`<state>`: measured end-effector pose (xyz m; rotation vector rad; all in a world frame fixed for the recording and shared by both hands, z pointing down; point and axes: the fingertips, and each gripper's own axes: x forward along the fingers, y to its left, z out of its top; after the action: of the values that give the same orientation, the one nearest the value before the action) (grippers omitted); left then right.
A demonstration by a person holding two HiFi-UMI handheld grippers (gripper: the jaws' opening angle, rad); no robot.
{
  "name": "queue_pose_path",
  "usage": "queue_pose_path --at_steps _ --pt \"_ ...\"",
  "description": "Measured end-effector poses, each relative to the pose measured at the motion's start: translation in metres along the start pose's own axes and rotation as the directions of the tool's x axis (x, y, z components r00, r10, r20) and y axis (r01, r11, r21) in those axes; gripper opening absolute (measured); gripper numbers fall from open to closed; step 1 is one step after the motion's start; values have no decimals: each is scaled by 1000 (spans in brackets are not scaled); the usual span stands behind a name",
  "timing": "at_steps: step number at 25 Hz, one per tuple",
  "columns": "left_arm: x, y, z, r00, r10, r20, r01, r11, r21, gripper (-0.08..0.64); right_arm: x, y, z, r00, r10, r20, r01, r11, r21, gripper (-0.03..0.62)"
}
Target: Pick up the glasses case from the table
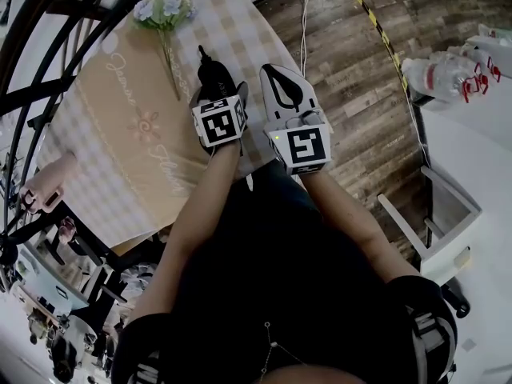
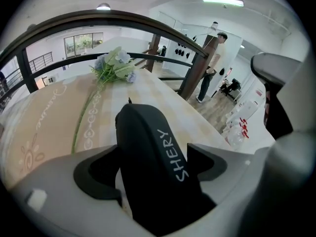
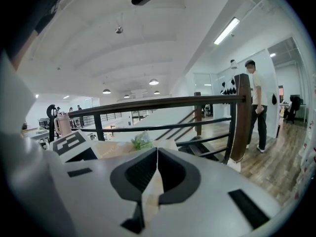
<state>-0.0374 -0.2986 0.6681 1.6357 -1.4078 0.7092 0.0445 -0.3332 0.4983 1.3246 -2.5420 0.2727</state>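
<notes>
Left gripper [image 2: 154, 171] stood spread wide astride the closed black glasses case [image 2: 148, 142] on the table [image 2: 47, 127]; right gripper [image 3: 157, 154], jaws together, held nothing.

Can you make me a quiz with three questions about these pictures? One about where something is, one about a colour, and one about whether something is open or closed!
1. Where is the glasses case?
A) on the floor
B) between the left gripper's jaws
C) on a chair

2. What colour is the glasses case?
A) black
B) red
C) yellow

3. How do the right gripper's jaws stand?
A) wide apart
B) around a cup
C) closed together

Answers:
1 B: the left gripper view shows it between the spread jaws.
2 A: it is black with white letters.
3 C: the right gripper view shows them meeting with nothing between.
</notes>
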Motion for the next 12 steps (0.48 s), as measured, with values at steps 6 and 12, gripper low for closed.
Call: queue_pose_path --at_steps 6,12 --pt "-2 4 2 1000 14 25 -14 1000 -18 408 -3 -1 0 1000 -3 -1 3 1000 7 12" --pt "-8 8 1 998 -42 41 43 998 -40 373 -9 4 4 1000 -3 14 3 1000 7 12"
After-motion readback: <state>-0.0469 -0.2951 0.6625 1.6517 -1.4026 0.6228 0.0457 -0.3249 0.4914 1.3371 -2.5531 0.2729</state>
